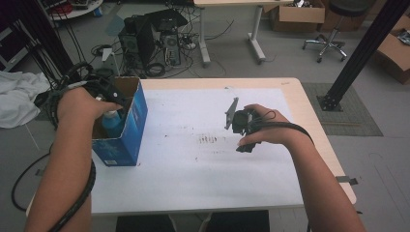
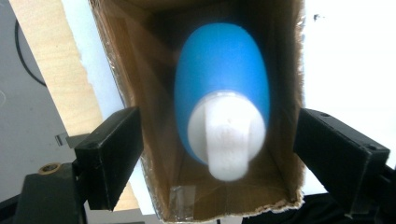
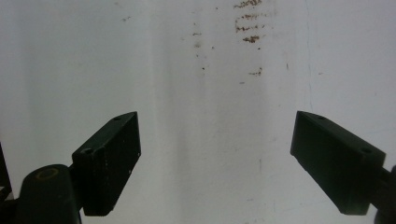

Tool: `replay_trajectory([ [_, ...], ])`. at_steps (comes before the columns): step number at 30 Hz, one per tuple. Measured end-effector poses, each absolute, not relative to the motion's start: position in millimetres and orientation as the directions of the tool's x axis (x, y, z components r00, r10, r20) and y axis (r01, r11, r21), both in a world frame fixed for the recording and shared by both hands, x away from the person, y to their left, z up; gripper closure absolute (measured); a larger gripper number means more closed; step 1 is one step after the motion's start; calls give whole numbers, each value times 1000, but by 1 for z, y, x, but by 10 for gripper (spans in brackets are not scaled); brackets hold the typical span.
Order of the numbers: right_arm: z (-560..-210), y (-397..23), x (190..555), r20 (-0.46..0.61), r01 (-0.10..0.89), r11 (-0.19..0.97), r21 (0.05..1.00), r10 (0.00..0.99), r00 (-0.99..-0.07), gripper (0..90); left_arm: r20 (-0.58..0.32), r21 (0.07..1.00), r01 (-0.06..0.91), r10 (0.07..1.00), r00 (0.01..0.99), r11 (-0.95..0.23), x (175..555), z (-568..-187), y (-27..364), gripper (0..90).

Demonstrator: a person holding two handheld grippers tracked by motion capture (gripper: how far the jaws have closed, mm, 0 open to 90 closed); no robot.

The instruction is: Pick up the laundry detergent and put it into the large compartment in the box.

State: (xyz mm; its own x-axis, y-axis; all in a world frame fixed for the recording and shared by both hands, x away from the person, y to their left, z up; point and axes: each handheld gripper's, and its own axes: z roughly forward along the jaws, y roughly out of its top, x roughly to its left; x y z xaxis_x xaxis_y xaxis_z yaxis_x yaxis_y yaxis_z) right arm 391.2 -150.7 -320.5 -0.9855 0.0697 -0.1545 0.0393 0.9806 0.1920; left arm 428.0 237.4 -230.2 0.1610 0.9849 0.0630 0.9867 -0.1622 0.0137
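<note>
A blue cardboard box (image 1: 129,126) stands open-topped at the table's left edge. Inside it sits a blue bottle (image 1: 112,121) with a white cap (image 2: 225,140), upright and seen from above in the left gripper view as the blue bottle (image 2: 222,70). My left gripper (image 1: 104,92) hovers over the box mouth, pointing down. Its jaws stand wide on either side of the box (image 2: 154,140), and the left gripper (image 2: 217,116) touches nothing. My right gripper (image 1: 245,145) rests over the white table top right of centre. The right gripper (image 3: 217,126) is open with nothing between its jaws.
The white sheet on the table (image 1: 193,169) carries brown smudges (image 1: 208,140), also seen as brown smudges (image 3: 247,23) ahead of the right jaws. Beyond the table stand computer towers with cables (image 1: 152,43), a black post (image 1: 358,53) and cardboard boxes (image 1: 297,14).
</note>
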Motion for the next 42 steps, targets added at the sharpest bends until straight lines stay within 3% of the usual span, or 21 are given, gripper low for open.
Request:
replay_trajectory([
  [30,-314,-152,387,-158,40,984,173,67,-985,161,122,27,947,941,315,-321,416,-199,198,2],
  [42,-312,-150,386,-154,33,987,159,58,-986,161,97,75,862,864,495,-502,406,-187,161,1],
])
